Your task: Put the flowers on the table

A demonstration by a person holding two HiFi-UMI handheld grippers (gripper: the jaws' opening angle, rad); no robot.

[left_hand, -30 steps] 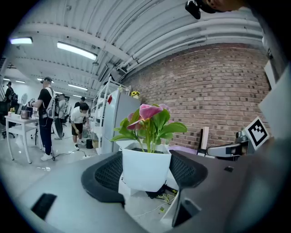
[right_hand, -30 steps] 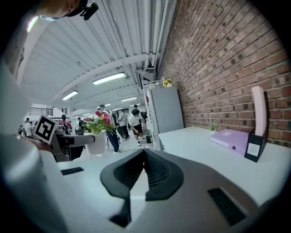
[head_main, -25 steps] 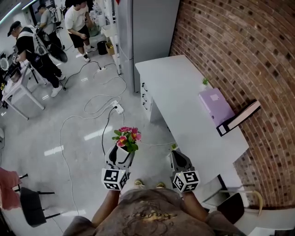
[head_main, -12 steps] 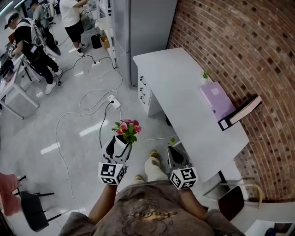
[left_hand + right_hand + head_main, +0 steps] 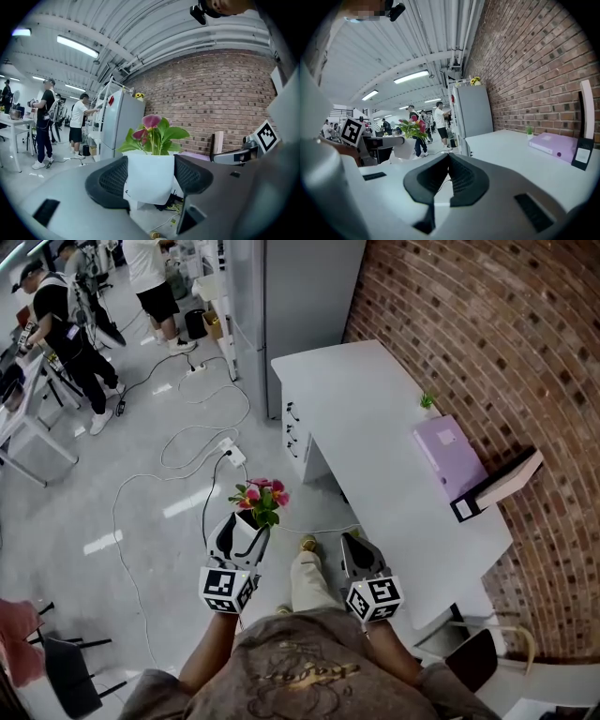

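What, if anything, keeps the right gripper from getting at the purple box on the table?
Probably nothing, so likely yes. The right gripper, jaws shut and empty, hangs beside the table, and the bare top up to the purple box looks free.

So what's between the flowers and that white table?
Only grey floor with a thin cable lies between the flowers and the table, in the head view.

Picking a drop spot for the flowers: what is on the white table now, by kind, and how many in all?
Purple box: 1
Small green plant: 1
Black-and-white board: 1
Total on the table: 3
Flowers in the left tongs not counted.
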